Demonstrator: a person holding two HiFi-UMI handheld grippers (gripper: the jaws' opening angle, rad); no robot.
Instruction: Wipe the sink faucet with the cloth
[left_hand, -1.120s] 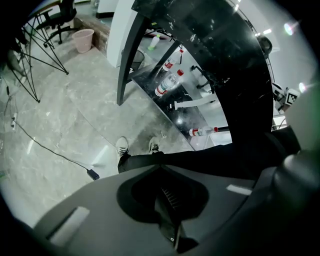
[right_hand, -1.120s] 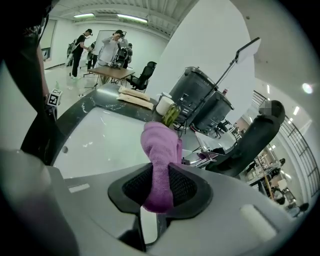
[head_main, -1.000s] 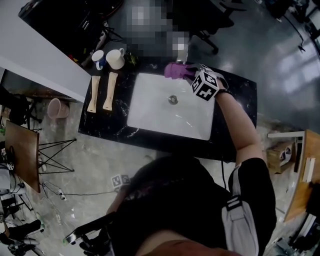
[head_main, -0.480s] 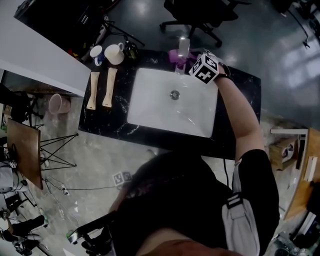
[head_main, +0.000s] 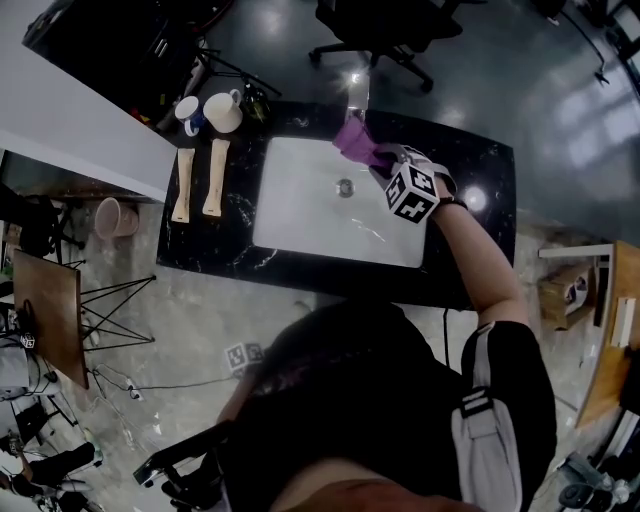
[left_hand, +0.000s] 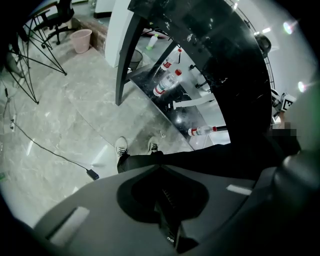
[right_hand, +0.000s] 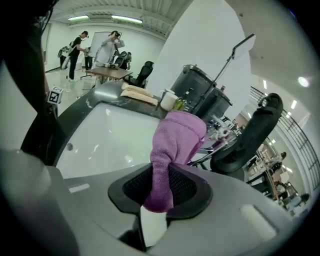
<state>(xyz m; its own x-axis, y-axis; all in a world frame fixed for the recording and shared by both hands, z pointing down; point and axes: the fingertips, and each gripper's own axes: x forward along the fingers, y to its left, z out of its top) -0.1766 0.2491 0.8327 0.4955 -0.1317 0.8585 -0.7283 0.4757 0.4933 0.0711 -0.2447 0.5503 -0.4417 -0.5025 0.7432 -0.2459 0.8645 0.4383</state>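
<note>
— The right tool (right_hand: 162, 195) is clenched on the cloth (right_hand: 176, 142); purple, fluffy terry, bunched into a thick roll standing up out of the ribbed black pads.

— Where's it sitting over the counter (head_main: 475, 170)?

— Head view has the cloth at the back rim of the sink (head_main: 300, 215), just beside the faucet (head_main: 358, 93); whether it touches the metal, I cannot tell; the faucet is a short chrome piece, bright with glare.

— And the sink itself?

— White, glossy, a rounded rectangle with a small round drain in the middle; it's set in a black counter veined white like marble; the marker cube (head_main: 413, 192) on the tool is sharp black-and-white squares.

— What does the right gripper view miss?

— The faucet; the cloth covers that spot, so only the head view gives it; same for the pink bin (head_main: 112, 216) on the floor; both views catch the two mugs (head_main: 222, 112) and the two tan flat pieces (head_main: 198, 183) at the counter's end.

— The other hand?

— Left tool (left_hand: 167, 212): smooth grey shell, jaws pressed together with nothing between; its own view alone shows that, plus pale marbled floor, white shoes (left_hand: 135, 147) and plastic bottles (left_hand: 165, 85) on a dark shelf under the counter.
</note>
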